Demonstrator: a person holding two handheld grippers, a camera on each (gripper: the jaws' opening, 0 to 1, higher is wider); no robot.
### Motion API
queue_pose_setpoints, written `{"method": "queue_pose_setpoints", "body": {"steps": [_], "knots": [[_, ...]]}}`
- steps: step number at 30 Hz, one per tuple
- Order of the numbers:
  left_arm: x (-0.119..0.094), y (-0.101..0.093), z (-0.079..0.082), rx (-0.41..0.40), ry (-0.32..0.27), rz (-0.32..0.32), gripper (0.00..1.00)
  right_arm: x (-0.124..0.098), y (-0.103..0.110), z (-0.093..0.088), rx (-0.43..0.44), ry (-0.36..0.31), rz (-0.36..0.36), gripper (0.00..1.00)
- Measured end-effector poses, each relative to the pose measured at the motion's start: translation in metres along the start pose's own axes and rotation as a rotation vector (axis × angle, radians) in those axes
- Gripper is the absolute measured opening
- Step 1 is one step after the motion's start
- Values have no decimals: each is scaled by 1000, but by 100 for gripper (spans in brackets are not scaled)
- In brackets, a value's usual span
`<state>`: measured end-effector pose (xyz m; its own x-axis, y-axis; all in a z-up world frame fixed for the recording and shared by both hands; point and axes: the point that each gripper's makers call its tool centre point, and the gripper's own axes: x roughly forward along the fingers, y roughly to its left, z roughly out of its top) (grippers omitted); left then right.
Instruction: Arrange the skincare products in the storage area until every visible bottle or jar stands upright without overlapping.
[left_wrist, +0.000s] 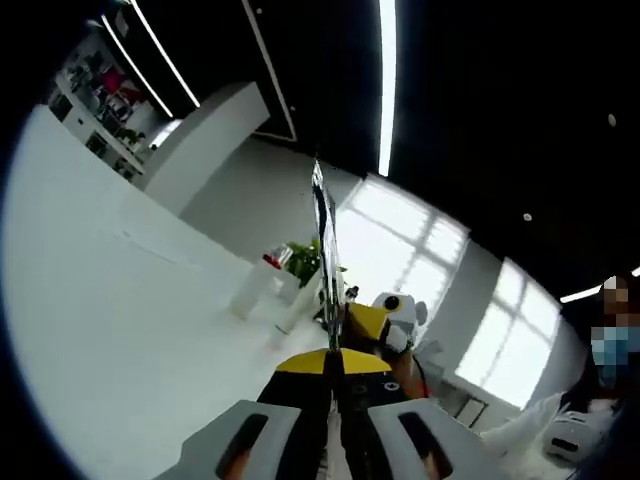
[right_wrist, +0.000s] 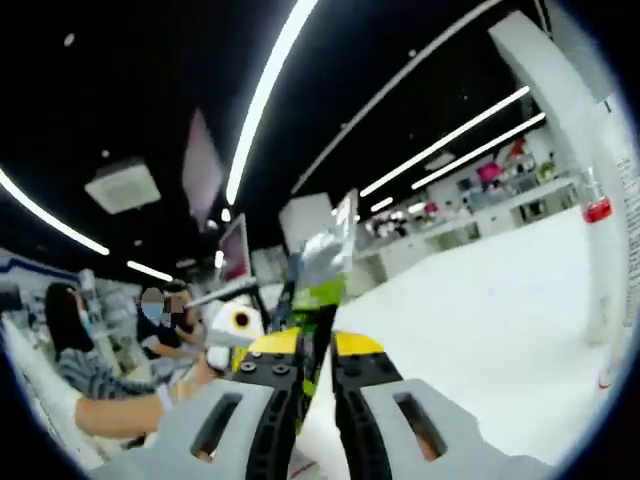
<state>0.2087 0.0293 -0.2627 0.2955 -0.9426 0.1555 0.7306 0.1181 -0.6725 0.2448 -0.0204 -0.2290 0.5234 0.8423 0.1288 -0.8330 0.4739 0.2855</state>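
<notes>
Risk of a slip: thin sachet (left_wrist: 325, 250) pinched edge-on between clenched left gripper (left_wrist: 335, 372) fingers (left_wrist: 300, 365), standing tall beyond the tips against the ceiling and windows; too light a squeeze or a quick turn would likely drop it. Same for the right gripper (right_wrist: 316, 352), fingers (right_wrist: 275, 350) closed on a green and silver foil sachet (right_wrist: 325, 265), its top flopping slightly. Both held high, aimed at the room rather than a bench, so setting down blind could likely knock a bottle over. White bottle with red cap (left_wrist: 268, 275) and small green plant (left_wrist: 305, 260) far off on a white surface in the left gripper view. Tall white bottle (right_wrist: 605, 230) with red band at the right edge of the right gripper view. Seated people (right_wrist: 90, 370) at the left, close enough to get in the way.
</notes>
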Motion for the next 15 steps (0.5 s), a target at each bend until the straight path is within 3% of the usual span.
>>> {"method": "queue_pose_setpoints", "body": {"steps": [3,6,10,14,15], "knots": [[-6,13,7,-42,-9,32,0,-2,-15,15,33,-66,-28,33],[-8,23,7,-102,-4,70,0,-7,-22,27,-33,-115,-67,27],[-9,42,5,-159,25,141,0,-13,-32,34,-39,-135,-119,24],[0,41,-2,-187,51,172,0,-11,-42,13,-129,-7,-180,24],[4,39,-8,-192,61,172,0,-10,-46,3,-192,58,-213,24]]}}
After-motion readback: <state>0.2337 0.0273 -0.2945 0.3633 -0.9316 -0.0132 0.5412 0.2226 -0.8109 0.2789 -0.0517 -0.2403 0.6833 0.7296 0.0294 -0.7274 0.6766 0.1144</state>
